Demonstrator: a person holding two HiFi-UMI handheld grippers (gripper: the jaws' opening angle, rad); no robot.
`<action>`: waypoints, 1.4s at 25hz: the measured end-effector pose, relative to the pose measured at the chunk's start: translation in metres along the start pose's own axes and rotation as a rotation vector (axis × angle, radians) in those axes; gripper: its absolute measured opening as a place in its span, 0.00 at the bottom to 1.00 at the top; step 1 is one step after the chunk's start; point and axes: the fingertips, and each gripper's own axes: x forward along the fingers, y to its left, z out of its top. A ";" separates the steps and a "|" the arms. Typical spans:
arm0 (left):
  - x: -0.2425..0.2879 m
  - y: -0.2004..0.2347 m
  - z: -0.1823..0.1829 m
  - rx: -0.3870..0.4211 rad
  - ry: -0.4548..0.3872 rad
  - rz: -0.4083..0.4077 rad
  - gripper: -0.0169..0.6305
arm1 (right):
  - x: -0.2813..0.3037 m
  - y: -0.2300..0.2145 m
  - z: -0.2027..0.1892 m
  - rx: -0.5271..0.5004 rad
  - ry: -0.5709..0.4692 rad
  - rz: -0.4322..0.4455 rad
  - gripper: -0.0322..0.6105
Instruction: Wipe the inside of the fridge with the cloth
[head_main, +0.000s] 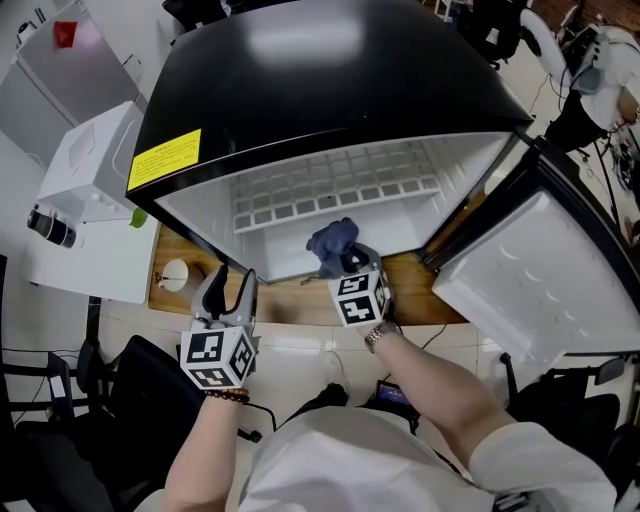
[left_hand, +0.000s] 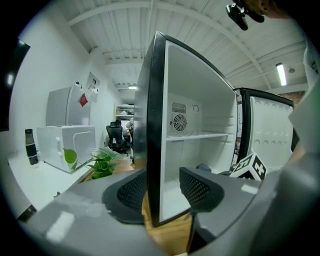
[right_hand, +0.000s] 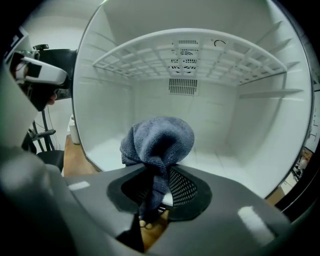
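Note:
A small black fridge (head_main: 330, 90) stands open on a wooden table, its white inside (right_hand: 150, 105) bare under a wire shelf (right_hand: 185, 57). My right gripper (head_main: 350, 265) is at the fridge mouth, shut on a blue-grey cloth (head_main: 333, 243). The cloth (right_hand: 159, 142) bulges out above the jaws in the right gripper view, over the fridge floor. My left gripper (head_main: 228, 288) hovers in front of the fridge's left front corner. In the left gripper view the left gripper (left_hand: 162, 187) is open, with the left wall's front edge (left_hand: 152, 125) showing beyond the gap and nothing pressed by the pads.
The fridge door (head_main: 540, 270) hangs open at the right. A white appliance (head_main: 90, 200) with a dark bottle (head_main: 50, 226) stands left of the fridge, and a green plant (left_hand: 100, 162) sits beside it. The wooden table (head_main: 290, 300) ends near my body. Office chairs (head_main: 60, 400) stand at lower left.

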 end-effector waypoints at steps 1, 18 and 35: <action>-0.001 -0.001 0.000 -0.002 0.000 0.001 0.34 | -0.002 -0.006 -0.002 0.005 0.004 -0.010 0.19; -0.015 -0.036 -0.018 -0.014 0.016 -0.051 0.33 | -0.027 -0.092 -0.026 0.087 0.055 -0.167 0.19; 0.023 -0.105 -0.018 0.043 0.049 -0.271 0.33 | -0.050 -0.116 -0.022 0.172 0.039 -0.197 0.19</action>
